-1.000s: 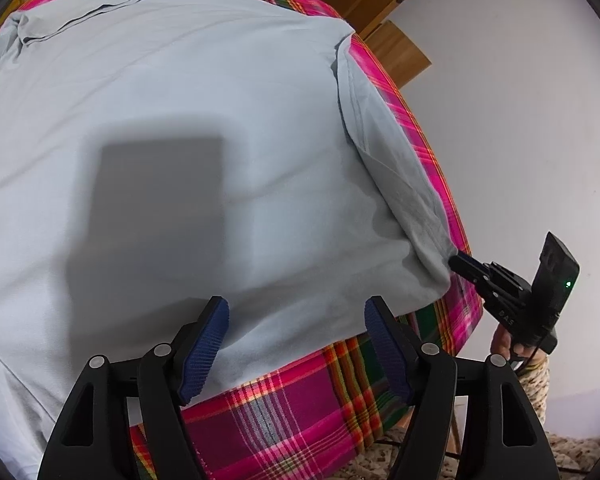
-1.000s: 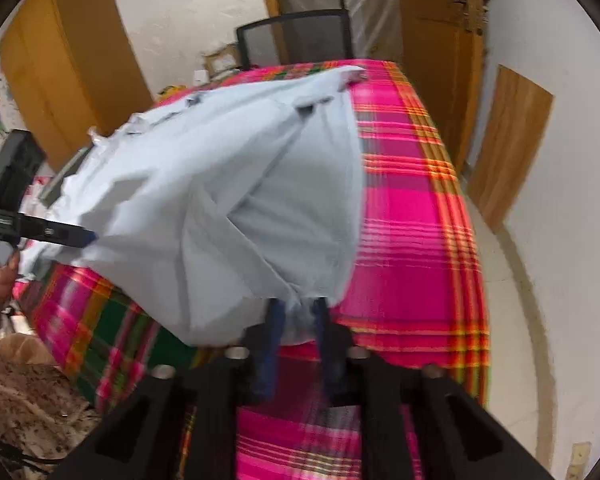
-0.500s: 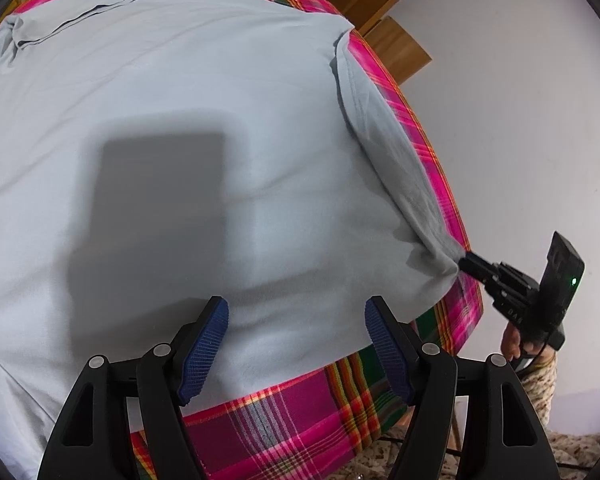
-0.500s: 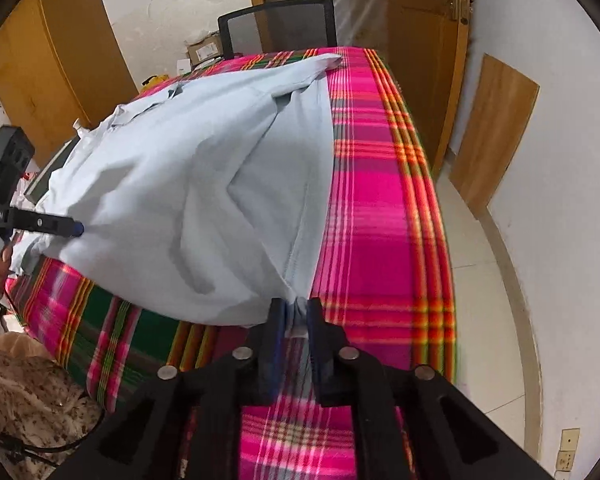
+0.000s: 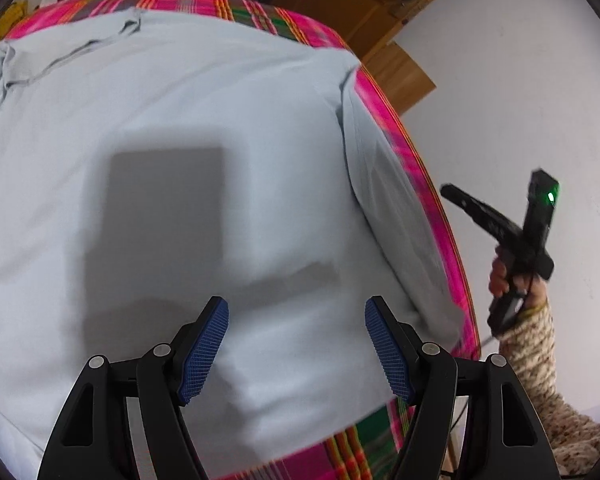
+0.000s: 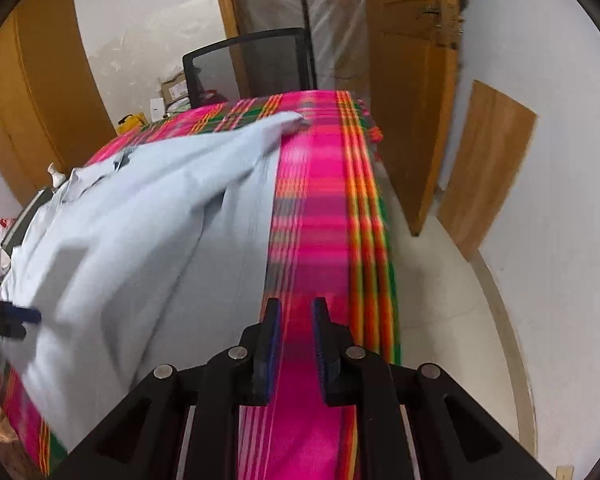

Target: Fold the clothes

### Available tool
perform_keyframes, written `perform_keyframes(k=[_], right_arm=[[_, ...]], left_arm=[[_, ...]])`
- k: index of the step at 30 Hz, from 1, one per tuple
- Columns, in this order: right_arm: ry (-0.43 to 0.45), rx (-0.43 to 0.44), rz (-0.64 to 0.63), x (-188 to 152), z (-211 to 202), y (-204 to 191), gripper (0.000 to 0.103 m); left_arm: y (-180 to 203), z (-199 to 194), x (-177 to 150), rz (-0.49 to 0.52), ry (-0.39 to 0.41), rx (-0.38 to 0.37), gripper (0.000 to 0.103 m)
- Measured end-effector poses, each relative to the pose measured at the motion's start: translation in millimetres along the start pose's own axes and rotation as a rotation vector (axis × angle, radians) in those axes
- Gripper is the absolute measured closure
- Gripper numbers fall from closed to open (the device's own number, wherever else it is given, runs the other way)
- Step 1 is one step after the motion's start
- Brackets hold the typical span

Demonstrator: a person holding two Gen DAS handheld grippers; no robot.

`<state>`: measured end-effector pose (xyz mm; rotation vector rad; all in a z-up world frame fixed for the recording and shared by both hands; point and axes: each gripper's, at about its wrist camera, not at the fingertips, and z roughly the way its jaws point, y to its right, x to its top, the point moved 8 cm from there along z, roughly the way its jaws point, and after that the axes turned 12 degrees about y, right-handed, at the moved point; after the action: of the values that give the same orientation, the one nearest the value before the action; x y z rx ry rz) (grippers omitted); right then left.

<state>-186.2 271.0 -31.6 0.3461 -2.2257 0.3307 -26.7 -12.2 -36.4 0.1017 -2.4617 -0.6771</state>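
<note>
A light blue-grey garment [image 5: 180, 120] lies spread over a table with a pink plaid cloth [image 5: 340, 454]. My left gripper [image 5: 296, 348] hovers open just above the garment's near hem, nothing between its blue pads [image 5: 204, 352]. To the right, off the table's edge, a hand holds my right gripper [image 5: 450, 193] up in the air, clear of the cloth. In the right wrist view the right gripper [image 6: 296, 340] has a narrow gap with only plaid cloth [image 6: 320, 200] behind it. The garment [image 6: 140, 240] lies to its left, and the left gripper's tip [image 6: 32, 315] shows at the left edge.
A black mesh chair [image 6: 252, 60] stands at the table's far end. A wooden door [image 6: 412, 80] and a leaning wooden board [image 6: 488, 168] line the wall on the right, with pale floor [image 6: 440, 300] between them and the table. Boxes and clutter sit at the far left.
The right gripper has let go of the garment's side corner and lifted up and away from the table edge. That side now lies flat. The left gripper stays open over the hem.
</note>
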Motion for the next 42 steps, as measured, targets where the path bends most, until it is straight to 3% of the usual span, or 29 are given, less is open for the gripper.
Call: perform_keyframes(k=[8, 18, 29, 31, 32, 33, 38, 42], right_arm=[[-0.032, 0.063, -0.019, 40.4, 73.4, -2.7, 0.082], [-0.073, 0.140, -0.019, 62.2, 120.5, -13.5, 0.079], [-0.061, 0.102, -0.143, 75.6, 149.3, -35.2, 0.072], [-0.057, 0.098, -0.159, 75.9, 150.9, -39.3, 0.076], [-0.062, 0.104, -0.166, 75.6, 150.8, -41.5, 0.091], [-0.067, 0.109, -0.173, 75.2, 150.6, -43.6, 0.099], [-0.059, 0.028, -0.208, 79.4, 152.1, -33.4, 0.100], [-0.061, -0.017, -0.127, 85.0, 154.3, -5.9, 0.100]], left_arm=[[-10.1, 28.8, 30.2, -0.032, 0.020, 0.032, 0.030], [-10.9, 44.2, 47.0, -0.024, 0.046, 0.022, 0.030], [-11.8, 48.8, 58.3, -0.018, 0.086, 0.006, 0.027], [-12.0, 47.2, 57.1, -0.017, 0.089, 0.000, 0.027], [-12.1, 46.4, 56.6, -0.016, 0.091, -0.003, 0.027], [-12.2, 45.6, 56.0, -0.016, 0.092, -0.006, 0.026], [-12.6, 44.3, 55.4, -0.016, 0.101, -0.026, 0.026], [-12.9, 43.4, 54.9, -0.015, 0.105, -0.034, 0.026]])
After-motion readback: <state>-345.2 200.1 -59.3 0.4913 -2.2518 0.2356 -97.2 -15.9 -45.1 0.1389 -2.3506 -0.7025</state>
